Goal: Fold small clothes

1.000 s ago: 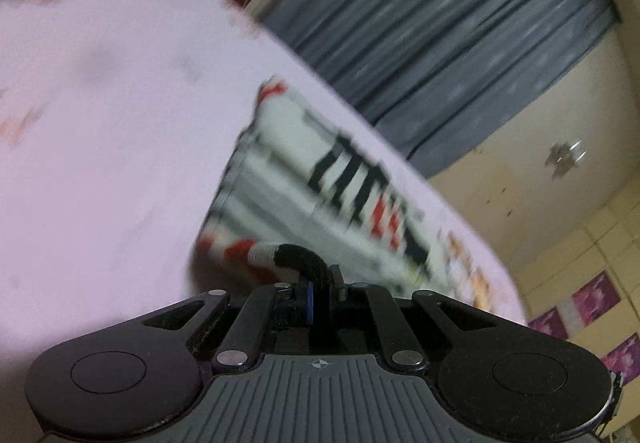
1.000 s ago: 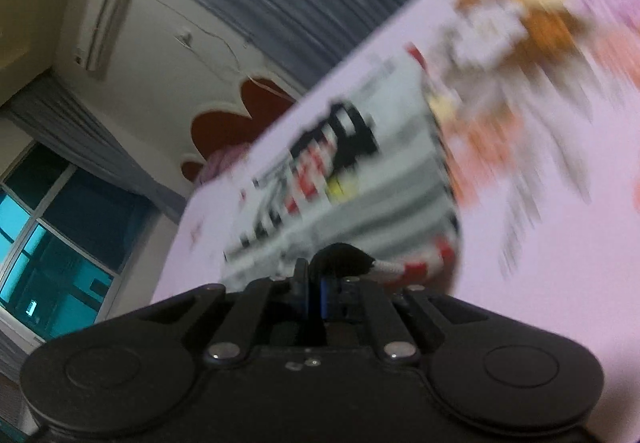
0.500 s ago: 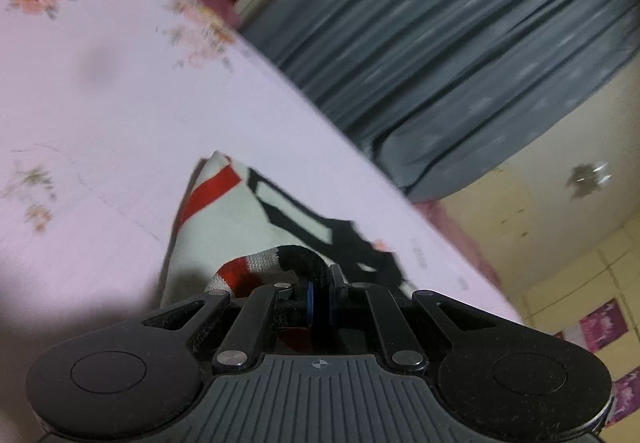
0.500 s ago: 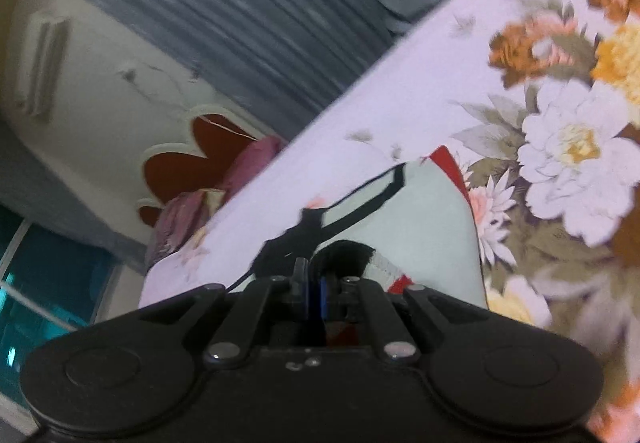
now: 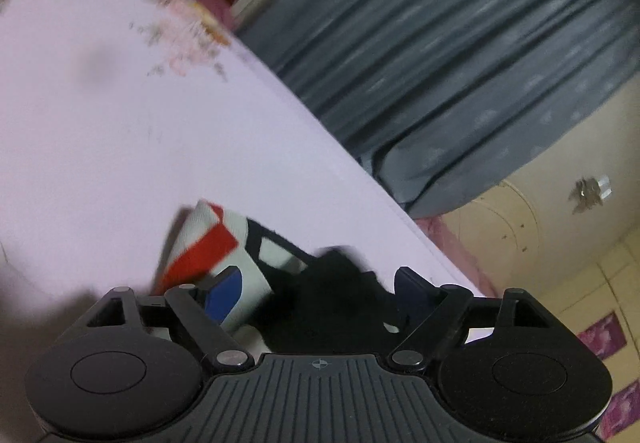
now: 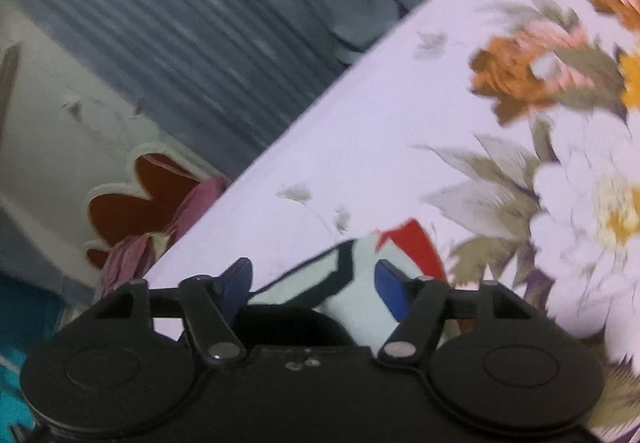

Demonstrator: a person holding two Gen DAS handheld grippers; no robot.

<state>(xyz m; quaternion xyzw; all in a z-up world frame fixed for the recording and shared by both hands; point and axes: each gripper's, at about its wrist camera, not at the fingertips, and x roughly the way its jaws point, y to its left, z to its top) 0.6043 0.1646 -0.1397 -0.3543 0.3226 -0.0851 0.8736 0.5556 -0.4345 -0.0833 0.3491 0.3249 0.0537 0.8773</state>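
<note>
**Both tongs let go of the folded garment**

Since a second ago both grippers have carried the garment's near edge over onto its far part, and their jaws have just been opening. The left gripper [image 5: 316, 289] now stands apart, with dark cloth of the small garment [image 5: 240, 263] lying loose between its blue pads but not pressed. The right gripper [image 6: 316, 283] is apart as well, white cloth between its fingers and free of them.

The garment, white with red and black marks, lies folded on the pink floral bedsheet [image 5: 120, 147], just in front of both grippers. Behind the garment the sheet runs to the bed's edge, and beyond it hangs the grey curtain [image 5: 460, 55].

I judge that one fold is finished and this is the release. Next, the grippers should pull back from the garment without dragging it, then take a new edge for the following fold.
</note>
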